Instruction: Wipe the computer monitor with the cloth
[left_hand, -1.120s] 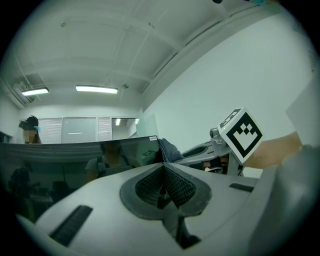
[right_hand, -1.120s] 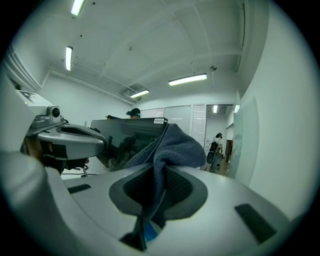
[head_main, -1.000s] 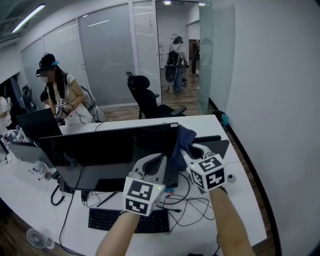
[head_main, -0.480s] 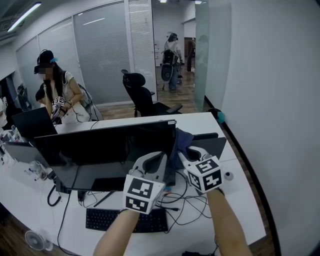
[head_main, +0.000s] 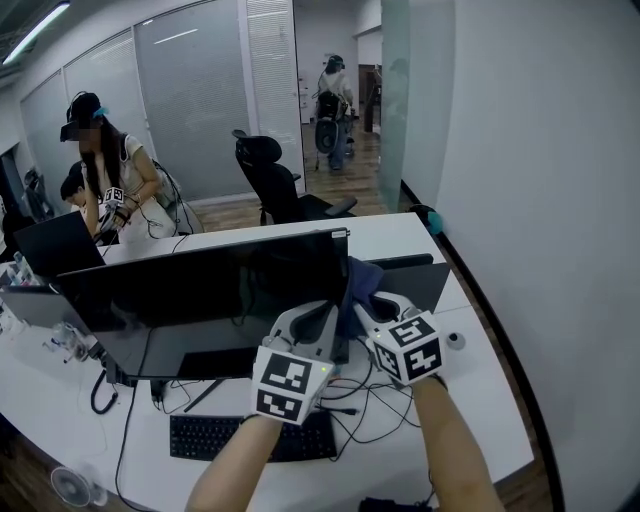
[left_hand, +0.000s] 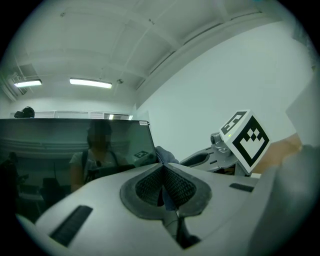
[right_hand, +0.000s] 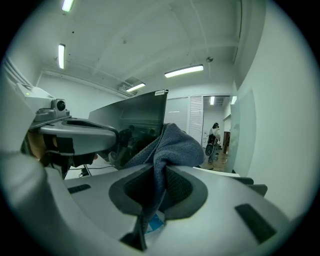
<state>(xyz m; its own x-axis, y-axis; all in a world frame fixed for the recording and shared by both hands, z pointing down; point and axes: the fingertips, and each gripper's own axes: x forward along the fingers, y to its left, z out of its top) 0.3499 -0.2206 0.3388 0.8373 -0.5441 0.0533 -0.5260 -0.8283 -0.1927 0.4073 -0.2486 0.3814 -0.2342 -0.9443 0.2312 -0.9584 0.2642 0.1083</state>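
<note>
The black monitor (head_main: 200, 290) stands on the white desk (head_main: 480, 400), its screen dark and reflective. A blue-grey cloth (head_main: 362, 277) is bunched at its right edge. In the head view my left gripper (head_main: 325, 318) and right gripper (head_main: 372, 303) sit side by side at that edge. The right gripper view has the cloth (right_hand: 172, 142) pinched in my right gripper (right_hand: 162, 167), rising in a fold above the jaws. In the left gripper view my left gripper (left_hand: 162, 167) is shut with a strip of cloth (left_hand: 162, 152) between its pads, beside the screen (left_hand: 75, 145).
A keyboard (head_main: 240, 438) and tangled cables (head_main: 370, 395) lie below the monitor. A dark panel (head_main: 420, 285) stands right of it, beside a small round object (head_main: 455, 340). A person (head_main: 110, 170) works at a laptop (head_main: 55, 245) far left. An office chair (head_main: 275, 185) is behind the desk.
Both grippers stay at the monitor's right edge with the cloth. The head view has drifted slightly, and the person in the corridor has moved a little further off.
</note>
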